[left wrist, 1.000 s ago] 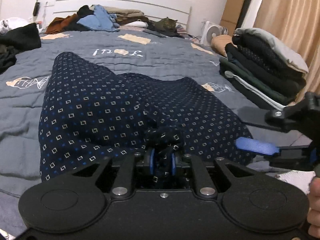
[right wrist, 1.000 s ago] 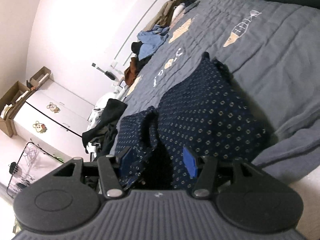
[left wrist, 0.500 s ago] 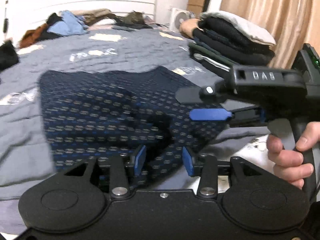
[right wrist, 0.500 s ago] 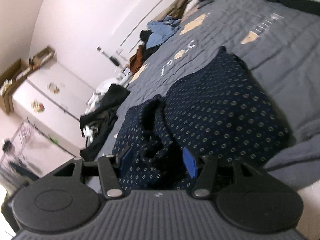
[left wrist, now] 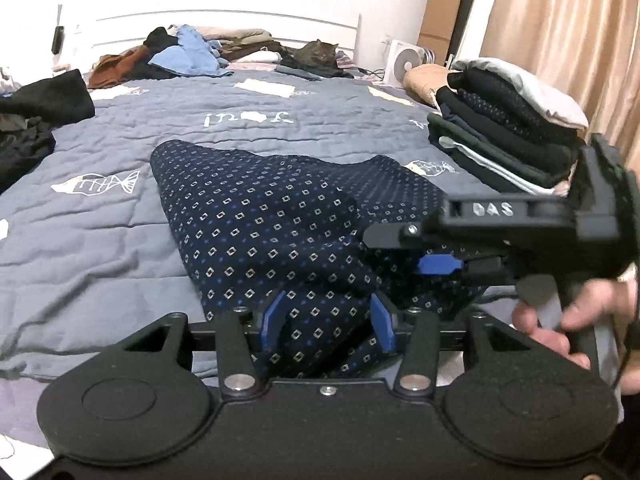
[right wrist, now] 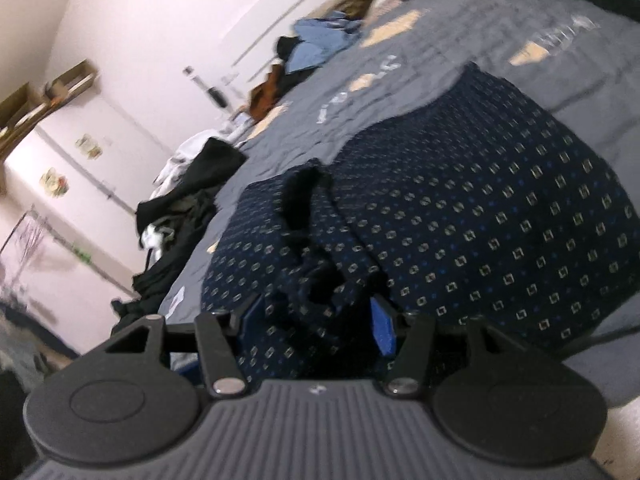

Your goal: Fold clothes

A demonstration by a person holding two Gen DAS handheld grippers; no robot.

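Lying spread on the grey quilted bed cover: a dark navy garment of fabric patterned with small white squares and blue dots, near edge toward the foot of the bed, far left corner pointing toward the white headboard. Long axis not determinable; near part bunched into folds, far part flat. Left hand-held gripper: blue fingertip pads apart, jaws just widened, a fold of the patterned fabric lying between them without being pressed from both sides. Right hand-held gripper: jaws about half spread, a crumpled ridge of the same garment bulging between the pads; actual clamping cannot be told, view blurred. Seen from the left wrist, right unit crossing in from the right above the garment's right edge, held by a hand. At the bed's right edge: a stack of folded dark and light clothes. At the headboard: a loose pile of unfolded blue, brown and beige clothes, with a tabby cat beside it. At the left edge: a heap of black clothing.
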